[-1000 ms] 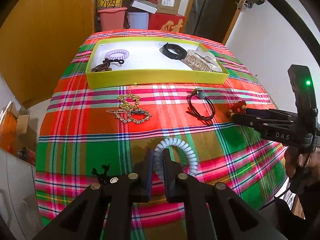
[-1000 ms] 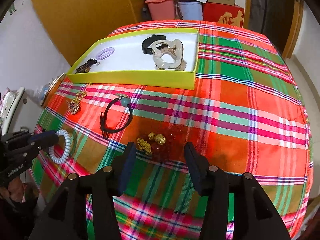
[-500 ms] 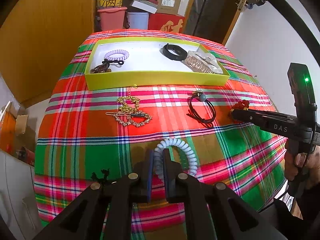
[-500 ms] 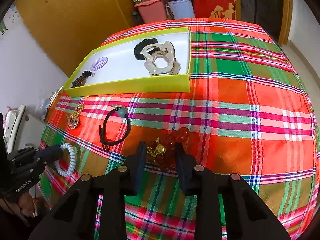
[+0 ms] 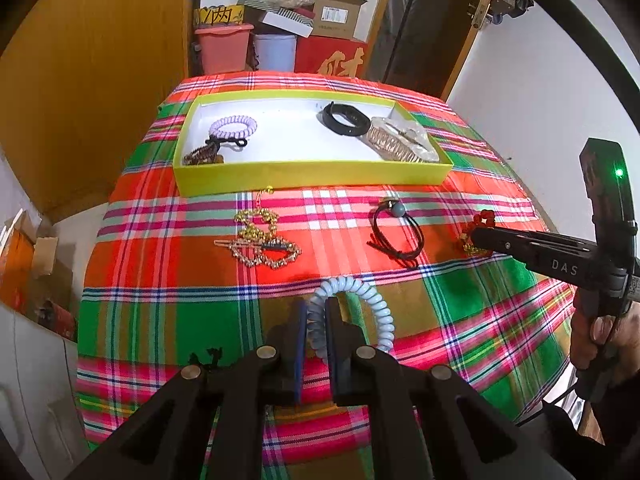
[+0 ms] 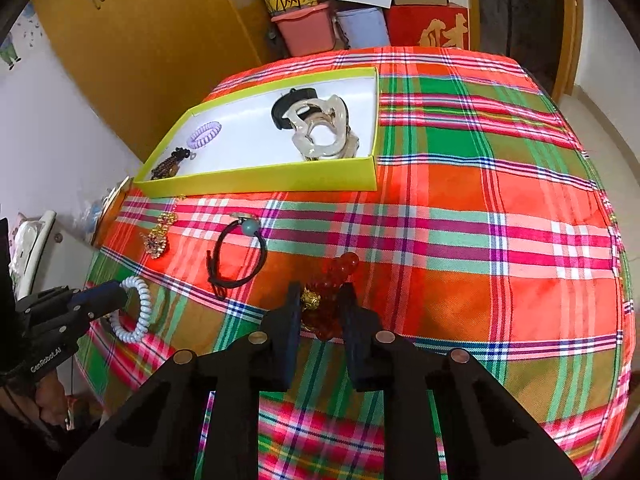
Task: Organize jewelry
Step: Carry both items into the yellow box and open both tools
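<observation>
**Plaid cloth, two grippers each on a piece of jewelry**

Red and green plaid tablecloth (image 5: 168, 312) covers the table in the left wrist view. The left gripper (image 5: 316, 320) is clenched on a pale blue spiral hair tie (image 5: 372, 300), with the coil pinched between its pads. Farther away lie a gold chain (image 5: 260, 240) and a black hair tie (image 5: 396, 236) with a grey bead. Behind them stands the yellow tray (image 5: 312, 178), which holds a purple spiral tie (image 5: 233, 127), a black band (image 5: 346, 118) and a clear hair claw (image 5: 400, 140). At the right edge the right gripper (image 5: 478, 238) reaches a red bead bracelet (image 5: 482, 218).

In the right wrist view, the right gripper (image 6: 320, 308) has the red bead bracelet (image 6: 336, 272) between its pads, and its jaws are closing on the beads; the pads touch them on both sides. The black hair tie (image 6: 236, 256) lies just to the left. The left gripper (image 6: 100, 296) holds the pale blue spiral hair tie (image 6: 138, 312) near the left edge of the cloth.
</observation>
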A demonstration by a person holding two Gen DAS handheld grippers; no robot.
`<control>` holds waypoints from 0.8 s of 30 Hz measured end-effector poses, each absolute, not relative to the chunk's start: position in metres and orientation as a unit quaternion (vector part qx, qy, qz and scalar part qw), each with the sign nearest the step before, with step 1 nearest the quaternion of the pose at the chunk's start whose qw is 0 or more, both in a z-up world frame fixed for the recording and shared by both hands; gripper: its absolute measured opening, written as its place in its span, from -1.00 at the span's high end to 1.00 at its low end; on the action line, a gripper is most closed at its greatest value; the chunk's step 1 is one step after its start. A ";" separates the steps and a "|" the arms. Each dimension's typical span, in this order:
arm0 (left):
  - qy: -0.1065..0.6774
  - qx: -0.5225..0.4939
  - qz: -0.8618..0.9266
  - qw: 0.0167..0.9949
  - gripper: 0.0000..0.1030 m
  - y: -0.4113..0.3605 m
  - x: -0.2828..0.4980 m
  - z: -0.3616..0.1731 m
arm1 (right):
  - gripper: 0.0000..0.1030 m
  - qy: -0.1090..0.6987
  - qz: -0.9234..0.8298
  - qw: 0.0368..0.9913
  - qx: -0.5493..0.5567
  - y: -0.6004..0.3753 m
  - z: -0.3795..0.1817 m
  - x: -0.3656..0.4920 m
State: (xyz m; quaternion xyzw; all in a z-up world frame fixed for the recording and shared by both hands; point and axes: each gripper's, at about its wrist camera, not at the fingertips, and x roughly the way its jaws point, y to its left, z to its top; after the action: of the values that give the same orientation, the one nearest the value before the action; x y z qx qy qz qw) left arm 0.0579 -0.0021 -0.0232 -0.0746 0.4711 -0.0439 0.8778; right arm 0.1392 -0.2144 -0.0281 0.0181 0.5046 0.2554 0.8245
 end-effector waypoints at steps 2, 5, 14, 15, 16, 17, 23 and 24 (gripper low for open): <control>0.467 -0.077 -0.044 0.880 0.83 -0.001 0.059 -0.020 | 0.62 0.500 0.258 0.826 0.020 -0.214 -0.023 0.138; 0.460 -0.080 -0.043 0.883 0.83 0.000 0.062 -0.013 | 0.62 0.493 0.262 0.829 0.021 -0.213 -0.015 0.137; 0.440 -0.075 -0.040 0.894 0.83 0.003 0.079 0.004 | 0.62 0.473 0.275 0.837 0.020 -0.206 0.007 0.144; 0.439 -0.074 -0.040 0.895 0.83 0.003 0.082 0.006 | 0.62 0.470 0.276 0.838 0.018 -0.204 0.009 0.146; 0.438 -0.073 -0.040 0.895 0.83 0.003 0.084 0.007 | 0.62 0.468 0.277 0.839 0.017 -0.202 0.011 0.148; 0.436 -0.072 -0.038 0.896 0.83 0.004 0.087 0.008 | 0.62 0.466 0.278 0.840 0.016 -0.201 0.012 0.151; 0.427 -0.073 -0.033 0.901 0.83 0.012 0.109 0.015 | 0.62 0.453 0.281 0.846 0.008 -0.193 0.022 0.170; 0.425 -0.074 -0.032 0.901 0.83 0.014 0.114 0.016 | 0.62 0.451 0.281 0.847 0.007 -0.191 0.023 0.176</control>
State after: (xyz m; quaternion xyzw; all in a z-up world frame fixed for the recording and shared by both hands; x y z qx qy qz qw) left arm 0.1135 0.0138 0.0160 -0.0742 0.4255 -0.0318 0.9014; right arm 0.1756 -0.1909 0.0231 0.0071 0.4508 0.2812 0.8472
